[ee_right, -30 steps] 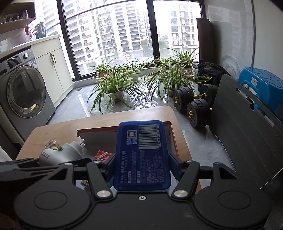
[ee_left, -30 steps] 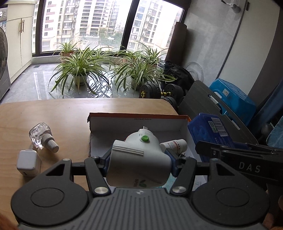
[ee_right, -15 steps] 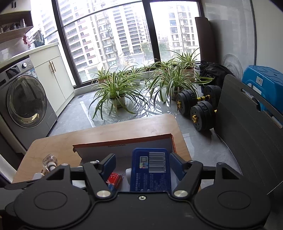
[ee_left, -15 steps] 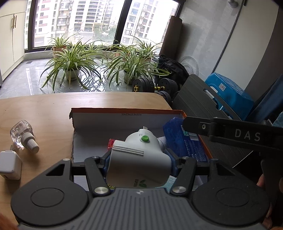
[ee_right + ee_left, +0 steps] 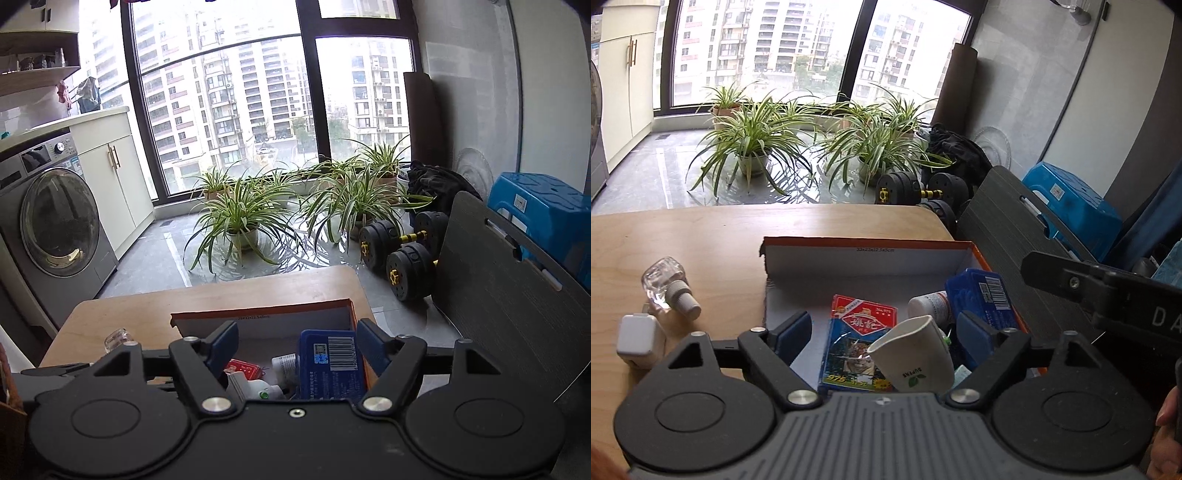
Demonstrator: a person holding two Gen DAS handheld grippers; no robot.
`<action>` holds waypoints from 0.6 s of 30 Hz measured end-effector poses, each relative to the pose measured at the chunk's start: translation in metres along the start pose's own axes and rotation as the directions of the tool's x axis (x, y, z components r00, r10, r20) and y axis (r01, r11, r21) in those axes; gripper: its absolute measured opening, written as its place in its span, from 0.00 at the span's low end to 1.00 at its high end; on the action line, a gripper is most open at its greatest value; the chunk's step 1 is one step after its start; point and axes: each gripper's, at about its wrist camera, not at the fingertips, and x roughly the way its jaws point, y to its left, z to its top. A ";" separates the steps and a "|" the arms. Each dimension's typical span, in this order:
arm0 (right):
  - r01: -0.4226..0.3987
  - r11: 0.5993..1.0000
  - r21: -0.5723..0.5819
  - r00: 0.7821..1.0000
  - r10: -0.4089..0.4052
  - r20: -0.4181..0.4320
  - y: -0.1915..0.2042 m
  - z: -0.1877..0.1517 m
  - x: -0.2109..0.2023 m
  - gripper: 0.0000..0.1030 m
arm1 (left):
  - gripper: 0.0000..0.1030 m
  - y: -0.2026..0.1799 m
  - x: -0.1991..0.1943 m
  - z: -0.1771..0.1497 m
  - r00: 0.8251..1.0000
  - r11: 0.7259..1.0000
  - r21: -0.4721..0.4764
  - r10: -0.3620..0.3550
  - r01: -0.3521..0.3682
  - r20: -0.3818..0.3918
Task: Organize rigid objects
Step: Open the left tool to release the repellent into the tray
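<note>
An orange-edged cardboard box [image 5: 864, 254] stands on the wooden table. Inside lie a white plastic device [image 5: 912, 358] with a green button, a red-and-blue card pack [image 5: 857, 343], a small white bottle [image 5: 929, 304] and a blue case [image 5: 982, 299] with a barcode. My left gripper [image 5: 884, 332] hovers over the box, its jaws opening, pads clear of the white device below. My right gripper [image 5: 295, 341] is above the box, its jaws opening, pads clear of the blue case [image 5: 328, 363] that rests in the box [image 5: 266, 317].
On the table left of the box lie a clear glass bottle [image 5: 666, 286] and a white charger cube [image 5: 637, 338]. Beyond the table's far edge are potted plants [image 5: 753, 147], dumbbells [image 5: 916, 188], a dark board [image 5: 1008, 218], a blue stool [image 5: 1071, 199] and a washing machine [image 5: 51, 229].
Both grippers have let go: the white device dropped from the left pads into the box, and the blue case left the right pads and now lies in the box. The right gripper rose.
</note>
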 end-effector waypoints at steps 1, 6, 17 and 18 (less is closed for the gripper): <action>-0.006 1.000 0.000 1.000 0.006 0.000 0.003 -0.001 -0.003 0.83 | 0.91 0.002 -0.004 0.000 1.000 1.000 0.000 0.012 -0.012 -0.002; -0.018 1.000 -0.025 1.000 0.018 -0.005 0.020 -0.009 -0.015 0.84 | 0.96 0.013 -0.027 -0.003 0.997 0.997 -0.003 0.077 -0.077 0.000; -0.069 0.995 -0.069 0.997 0.068 -0.023 0.060 -0.021 -0.031 0.84 | 0.96 0.040 -0.065 -0.021 0.991 0.990 -0.045 0.137 -0.136 0.004; -0.075 0.995 -0.072 0.997 0.073 -0.024 0.064 -0.021 -0.032 0.84 | 0.96 0.043 -0.067 -0.022 0.990 0.989 -0.048 0.140 -0.140 0.007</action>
